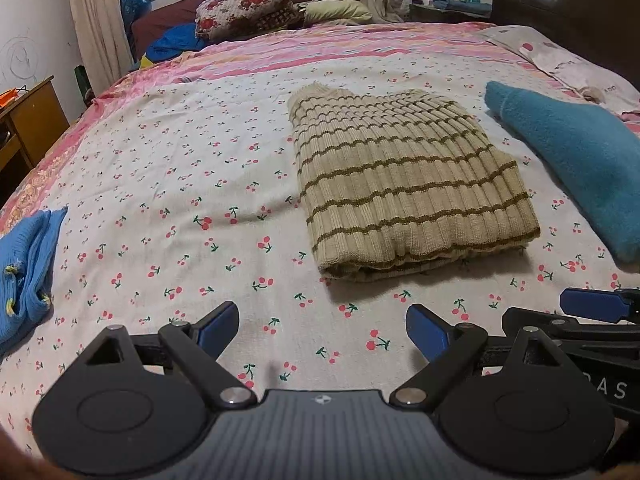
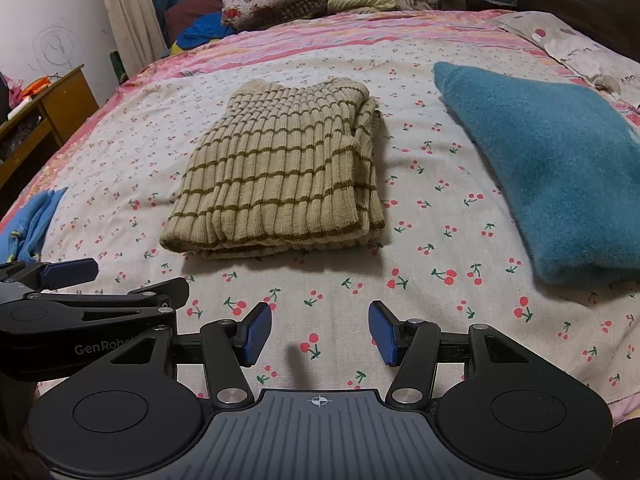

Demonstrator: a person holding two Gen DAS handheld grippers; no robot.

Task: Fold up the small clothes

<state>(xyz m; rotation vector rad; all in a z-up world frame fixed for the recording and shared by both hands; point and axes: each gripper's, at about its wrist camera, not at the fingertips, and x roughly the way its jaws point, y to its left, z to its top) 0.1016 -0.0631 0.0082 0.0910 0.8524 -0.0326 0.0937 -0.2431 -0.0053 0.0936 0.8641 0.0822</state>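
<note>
Both tools, left (image 1: 322, 330) and right (image 2: 320, 332), hang apart and empty just short of the folded sweater (image 1: 404, 184) on the bed (image 1: 160, 160). We judge a careless one-layer pinch could drag its folds open, or snag the sheet.

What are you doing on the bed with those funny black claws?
A person is folding small clothes using a claw-like gripper in each hand. Right now both the left gripper and the right gripper are open and empty, hovering over the cherry-print sheet. A striped beige sweater lies folded in front of them. A teal garment lies to its right, and a lighter blue garment sits at the left edge of the bed.
</note>
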